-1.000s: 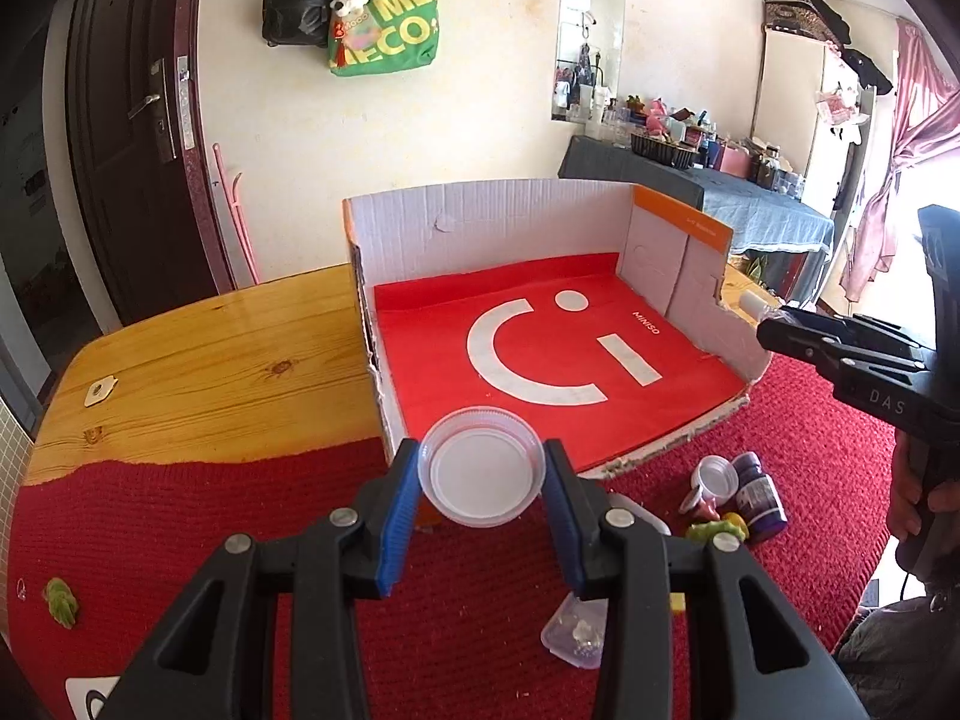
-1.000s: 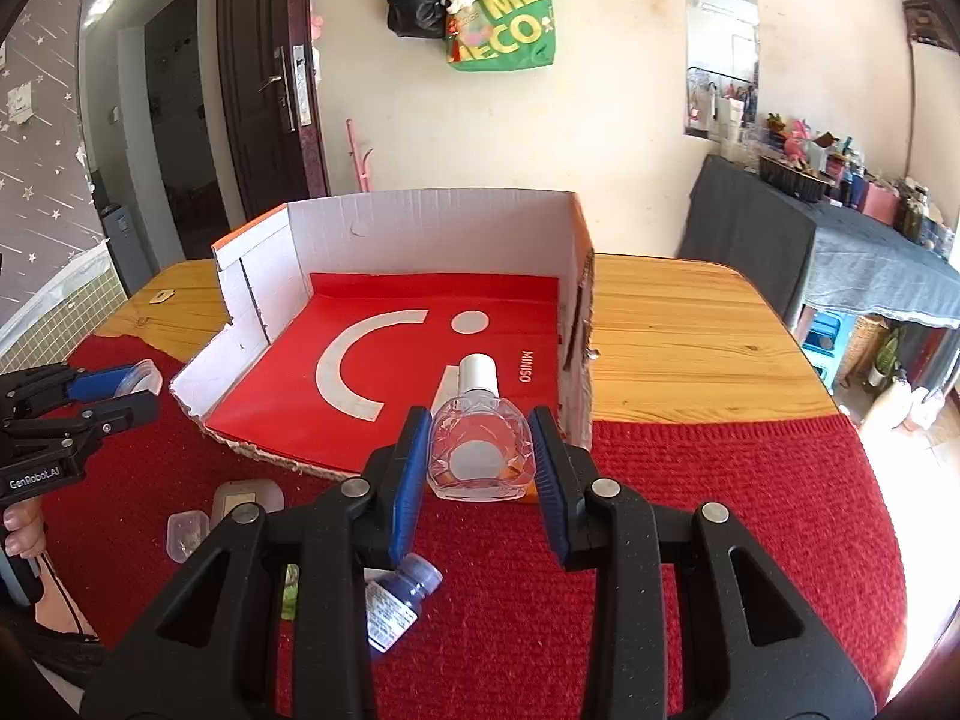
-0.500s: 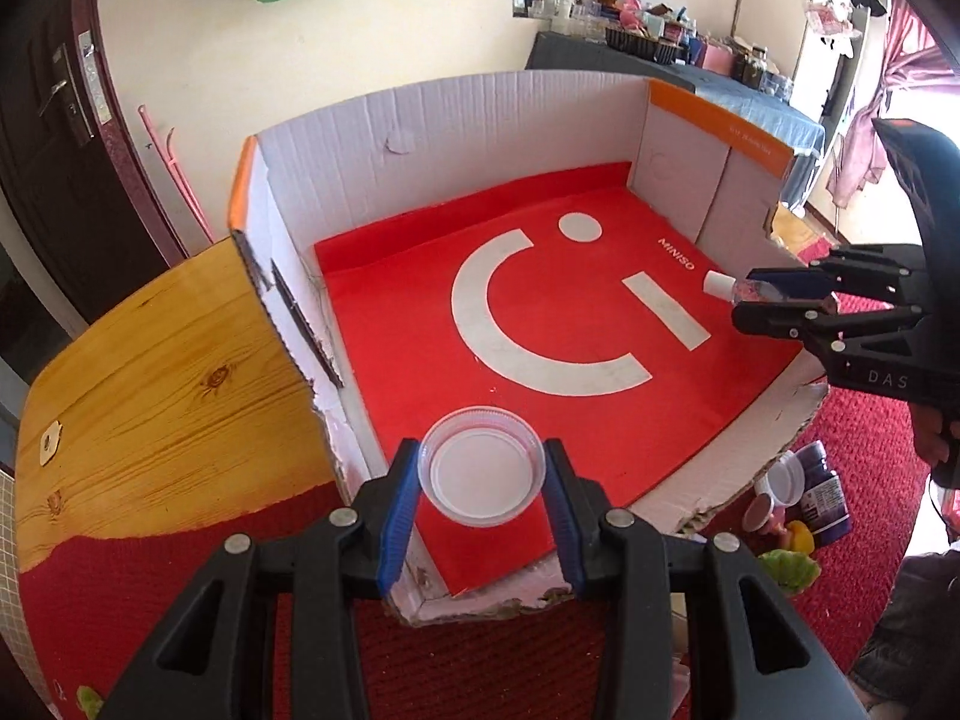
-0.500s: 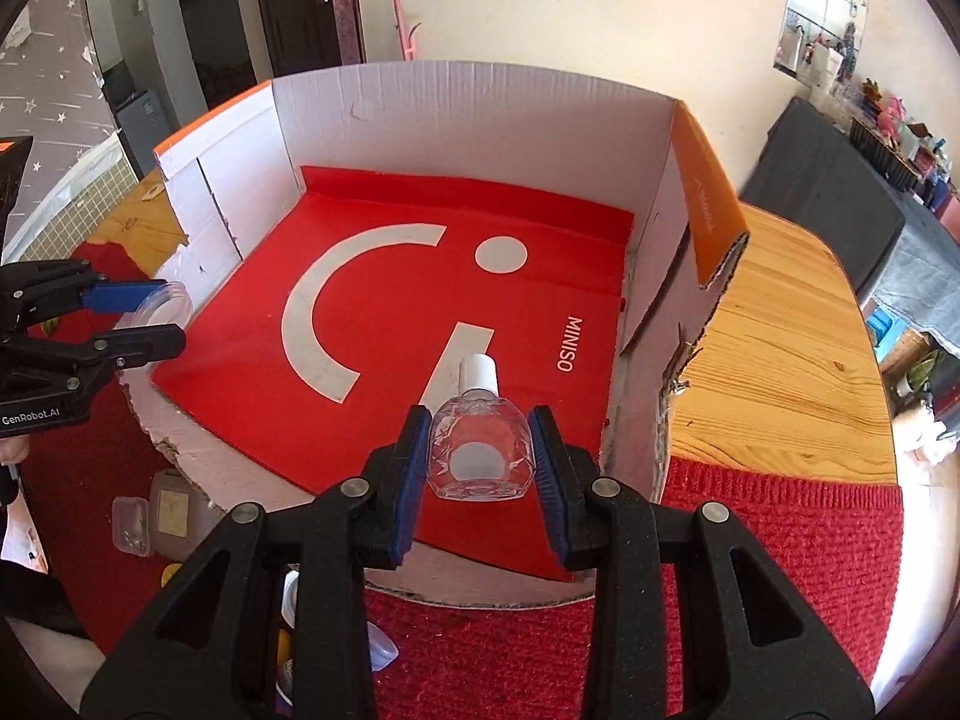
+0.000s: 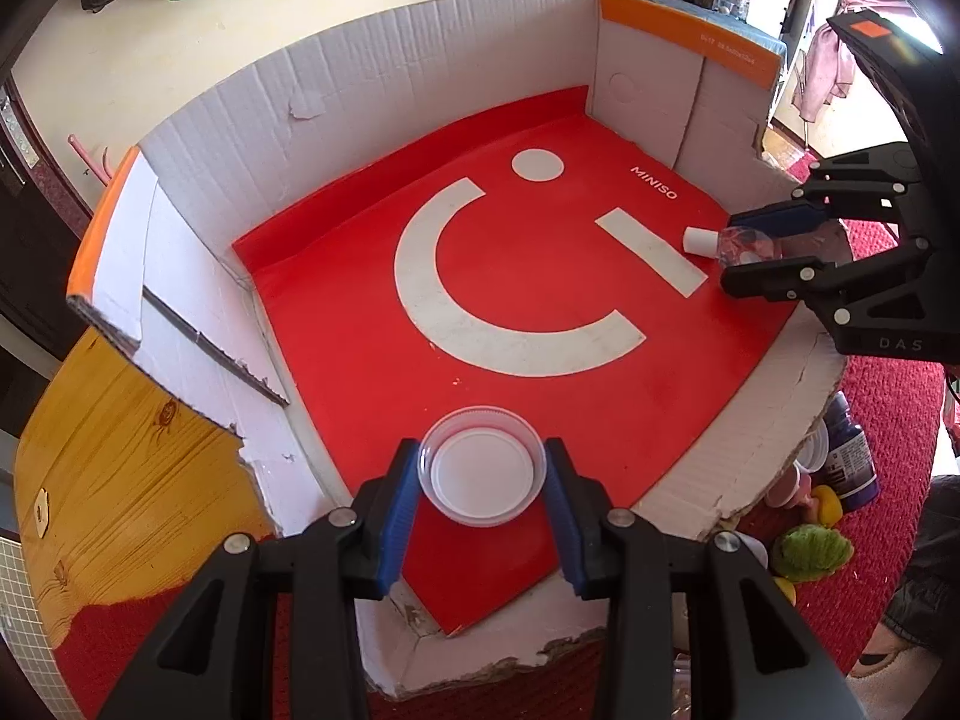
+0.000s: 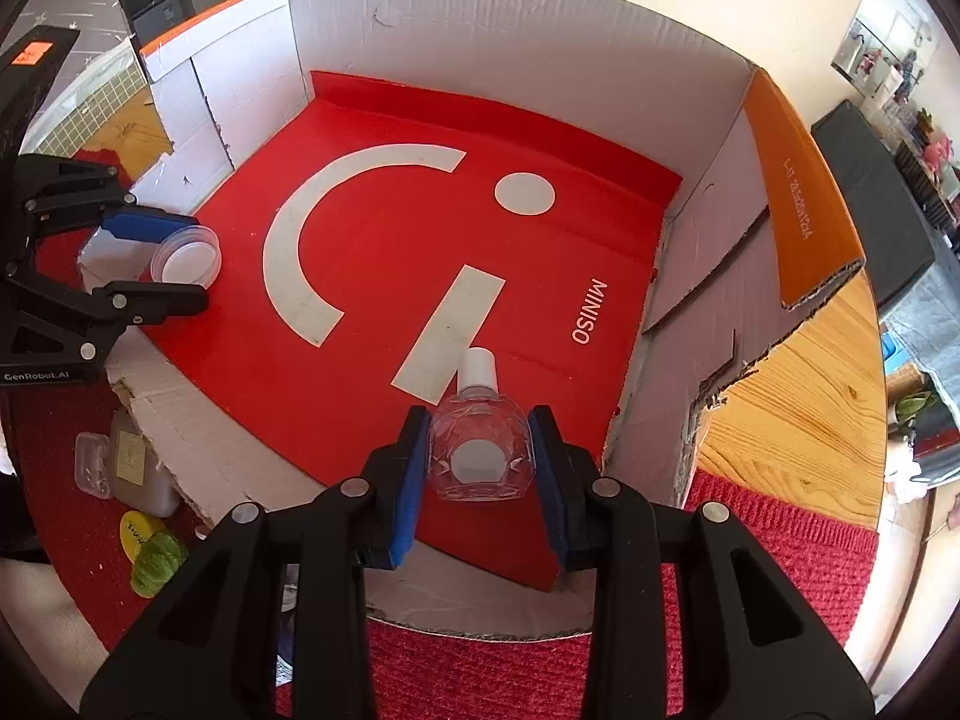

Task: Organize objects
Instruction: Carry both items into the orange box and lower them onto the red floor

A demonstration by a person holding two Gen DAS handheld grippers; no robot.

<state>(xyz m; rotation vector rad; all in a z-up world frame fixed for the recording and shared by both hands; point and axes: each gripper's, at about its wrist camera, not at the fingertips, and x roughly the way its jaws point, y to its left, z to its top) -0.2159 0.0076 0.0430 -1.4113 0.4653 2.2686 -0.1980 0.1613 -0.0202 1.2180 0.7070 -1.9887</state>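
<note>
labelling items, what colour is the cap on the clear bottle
White cap on the clear bottle; the right wrist view shows it best.

Right gripper [image 6: 480, 468] is clamped on a clear bottle [image 6: 480, 456] with a white cap, over the red-lined cardboard box [image 6: 510, 42]. Left gripper [image 6: 180, 264] holds a small clear tub [image 6: 186, 255] at the box's left edge.

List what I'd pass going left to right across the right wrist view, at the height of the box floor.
Left gripper holding the clear round lid, white arc printed on the red liner, white dot, MINISO lettering, cardboard box's right wall, wooden table.
</note>
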